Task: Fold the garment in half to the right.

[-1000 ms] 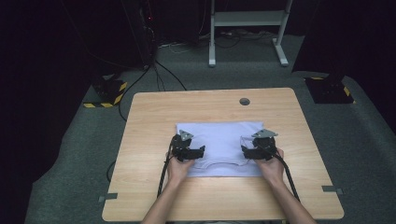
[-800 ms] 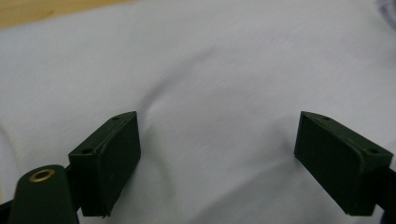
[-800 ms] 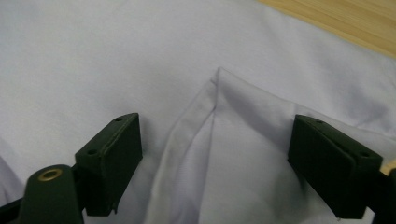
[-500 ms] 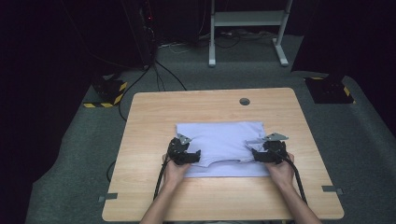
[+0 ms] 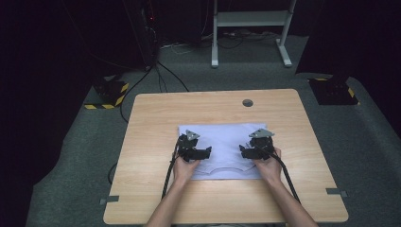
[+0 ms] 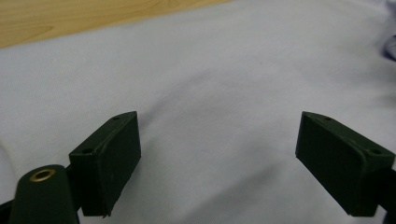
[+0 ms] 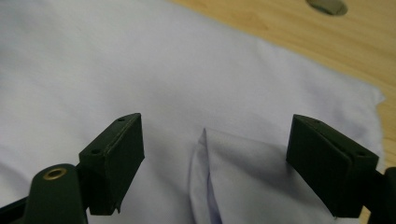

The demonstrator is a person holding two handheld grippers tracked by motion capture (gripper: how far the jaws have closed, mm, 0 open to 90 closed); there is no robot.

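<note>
dark grey carpet lay around a light wooden table (image 5: 156,123), and on the middle of this table was spread a pale lavender garment (image 5: 222,142), flat, with a curved neckline on the edge nearest to the person. beyond the garment, near the far edge of the table, was a small round cable hole (image 5: 247,102). the left gripper (image 5: 208,151) rested over the left part of the garment, held by the left hand (image 5: 185,166), and the right gripper (image 5: 242,151) rested over the right part, held by the right hand (image 5: 268,166); the two pointed toward each other. in the left gripper view the jaws stood wide apart, with smooth cloth (image 6: 219,93) between them and nothing pinched. in the right gripper view the jaws stood also wide apart, and between them lay a folded flap (image 7: 247,177) of the garment, its pointed corner toward the middle of the garment. whether the jaws touched the cloth, i could not tell.
</note>
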